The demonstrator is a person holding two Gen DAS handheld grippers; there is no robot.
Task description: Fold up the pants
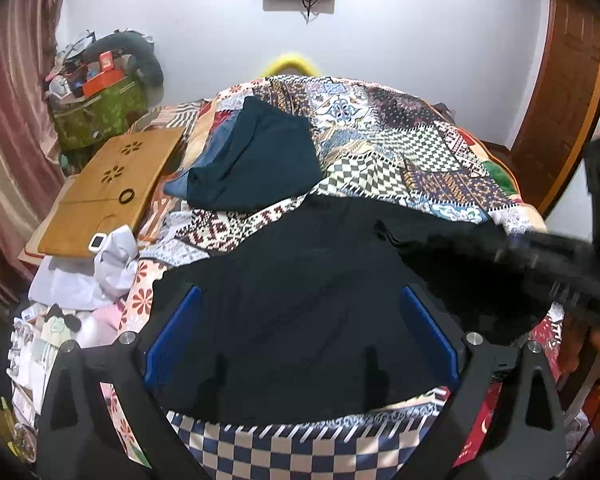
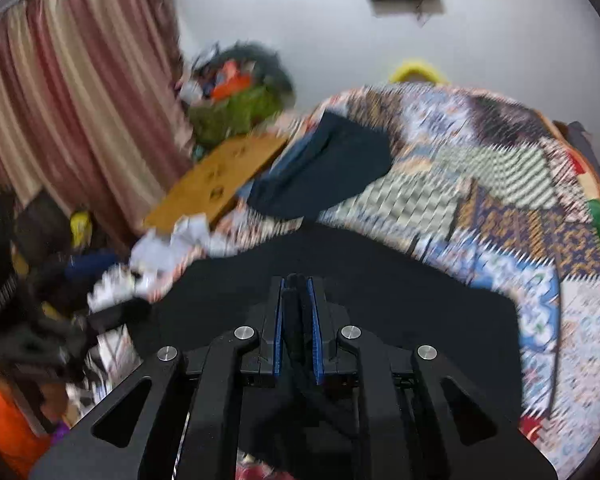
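Black pants (image 1: 300,300) lie spread on the patchwork bedspread (image 1: 400,140), partly folded over. My left gripper (image 1: 300,332) is open, its blue pads (image 1: 172,340) wide apart just above the near part of the pants. My right gripper (image 2: 298,320) is shut on a fold of the black pants (image 2: 380,292) and holds it over the cloth; this view is blurred by motion. In the left wrist view the right gripper shows as a dark blur (image 1: 540,256) at the right, with pants cloth trailing from it.
Folded dark teal garments (image 1: 260,160) lie on the bed beyond the pants. A wooden lap tray (image 1: 108,188) and white clutter (image 1: 112,260) sit at the left. A green bag (image 1: 100,108), curtain (image 1: 12,120) and wooden door (image 1: 560,100) frame the room.
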